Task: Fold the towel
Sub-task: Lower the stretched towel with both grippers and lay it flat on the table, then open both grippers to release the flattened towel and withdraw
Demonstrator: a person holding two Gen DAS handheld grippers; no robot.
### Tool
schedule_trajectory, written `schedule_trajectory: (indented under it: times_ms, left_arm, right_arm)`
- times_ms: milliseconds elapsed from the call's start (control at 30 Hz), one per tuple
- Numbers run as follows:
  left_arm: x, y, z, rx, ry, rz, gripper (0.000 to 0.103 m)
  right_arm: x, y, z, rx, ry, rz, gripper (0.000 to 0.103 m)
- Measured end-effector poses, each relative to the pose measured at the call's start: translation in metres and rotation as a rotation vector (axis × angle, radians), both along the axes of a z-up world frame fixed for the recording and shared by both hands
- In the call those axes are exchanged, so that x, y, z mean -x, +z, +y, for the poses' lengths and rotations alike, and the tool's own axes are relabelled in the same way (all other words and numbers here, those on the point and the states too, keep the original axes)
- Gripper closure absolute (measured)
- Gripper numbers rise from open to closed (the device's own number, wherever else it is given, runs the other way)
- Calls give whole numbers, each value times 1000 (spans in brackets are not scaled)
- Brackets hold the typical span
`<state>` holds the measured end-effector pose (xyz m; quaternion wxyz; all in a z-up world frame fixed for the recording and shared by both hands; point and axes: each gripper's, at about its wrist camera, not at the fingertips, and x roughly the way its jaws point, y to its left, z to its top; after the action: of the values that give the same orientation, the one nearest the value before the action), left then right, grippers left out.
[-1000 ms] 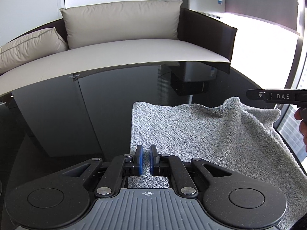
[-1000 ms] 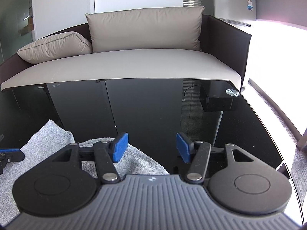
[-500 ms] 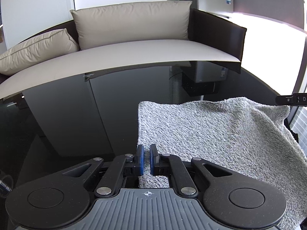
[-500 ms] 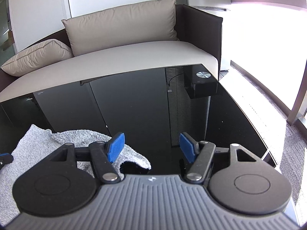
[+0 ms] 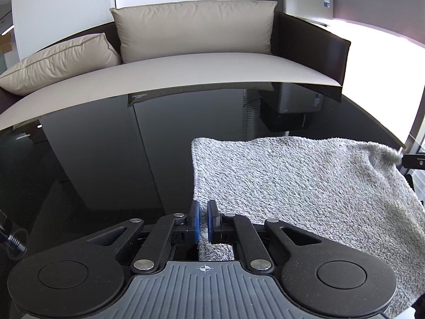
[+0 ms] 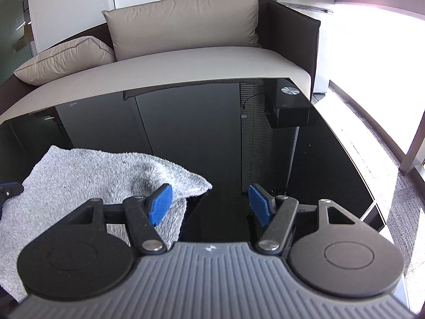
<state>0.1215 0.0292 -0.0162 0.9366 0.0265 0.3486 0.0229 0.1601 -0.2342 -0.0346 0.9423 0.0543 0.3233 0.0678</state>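
A fluffy grey terry towel (image 5: 297,186) lies spread on the glossy black glass table (image 5: 106,172), toward the table's near side. Seen from the left wrist camera, it forms a broad sheet running from the gripper out to the right, its far edge fairly straight and its far right corner slightly raised beside a black fingertip at the frame edge. The left gripper (image 5: 203,222) has its blue pads (image 5: 195,222) drawn nearly together on the towel's near left edge, and a strip of grey pile shows in the narrow slot between them. From the right wrist camera the same towel (image 6: 79,180) sits to the left, with a rumpled corner pointing right just beyond the left blue pad (image 6: 159,204). The right gripper (image 6: 209,203) stands wide apart with nothing between its fingers but bare table; its left pad overlaps the towel corner in view, though whether it touches the cloth I cannot tell. Beyond the table stands a dark brown sofa (image 6: 292,34) with beige cushions (image 6: 183,24), and a small black box (image 6: 289,110) rests near the table's far right corner
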Motion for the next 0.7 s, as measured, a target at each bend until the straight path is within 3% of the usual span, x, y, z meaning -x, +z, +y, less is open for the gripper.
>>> schedule_trajectory:
  times_ms: [133,467,700]
  left_arm:
    - [11,3,4,30,-8,-7,96]
    - [46,11,-6,15,-48,-39,96]
    - [66,5,-8,5,-56,1,96]
  right_arm:
    - [23,1,3,-7,20,10,36]
    - [71,-3,15,54,78,52,36]
    - [83,-4,25,148,93,63,34]
